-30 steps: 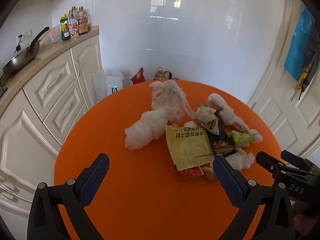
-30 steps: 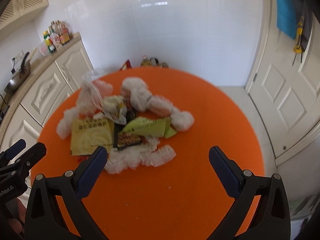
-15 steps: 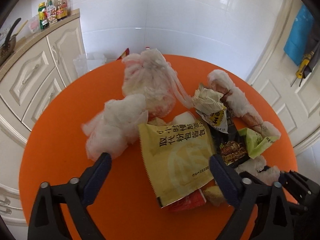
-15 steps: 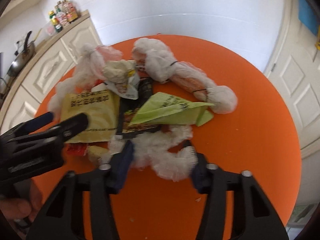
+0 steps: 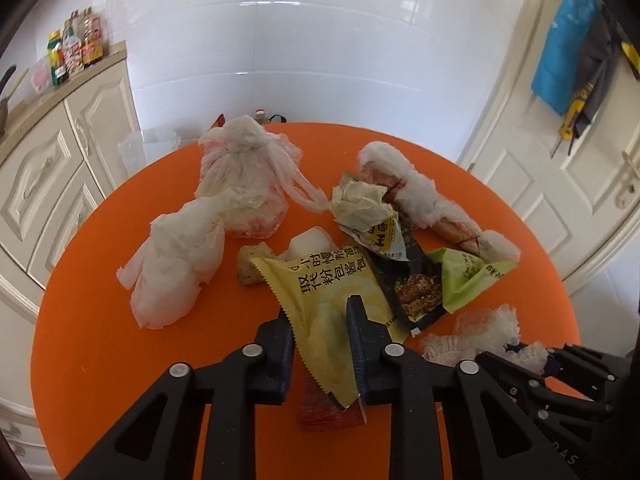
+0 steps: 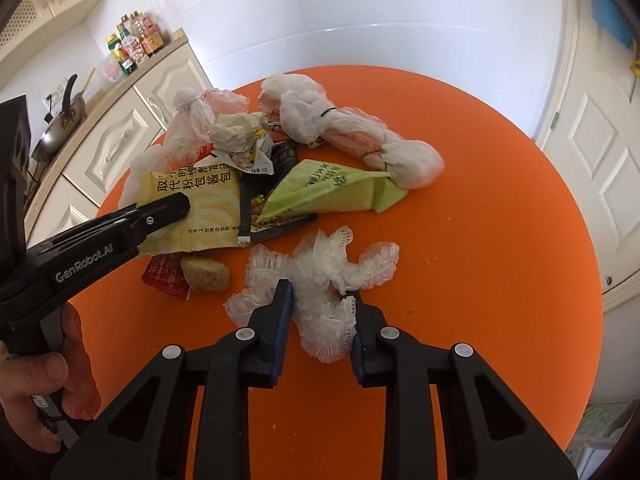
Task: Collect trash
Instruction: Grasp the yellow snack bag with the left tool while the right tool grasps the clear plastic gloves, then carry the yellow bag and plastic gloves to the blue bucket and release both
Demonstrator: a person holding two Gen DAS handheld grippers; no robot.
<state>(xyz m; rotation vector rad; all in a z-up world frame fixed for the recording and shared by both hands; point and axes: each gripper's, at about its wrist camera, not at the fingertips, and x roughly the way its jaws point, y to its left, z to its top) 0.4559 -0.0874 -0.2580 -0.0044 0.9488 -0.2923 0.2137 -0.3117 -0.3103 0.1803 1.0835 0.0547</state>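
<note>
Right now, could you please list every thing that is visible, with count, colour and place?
table: one, orange, under everything
yellow sachet: one, centre, between left tool fingers
clear frilly plastic: one, near edge, between right tool fingers
green wrapper: one, centre
knotted plastic bags: two, whitish, left
long wrapped bundle: one, white, far side
red packet: one, under sachet
left tool: black, closing on sachet
right tool: black, closing on plastic

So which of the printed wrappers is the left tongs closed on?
The yellow sachet with black characters; the left tongs pinch its near edge, while the green and black wrappers lie untouched.
</note>
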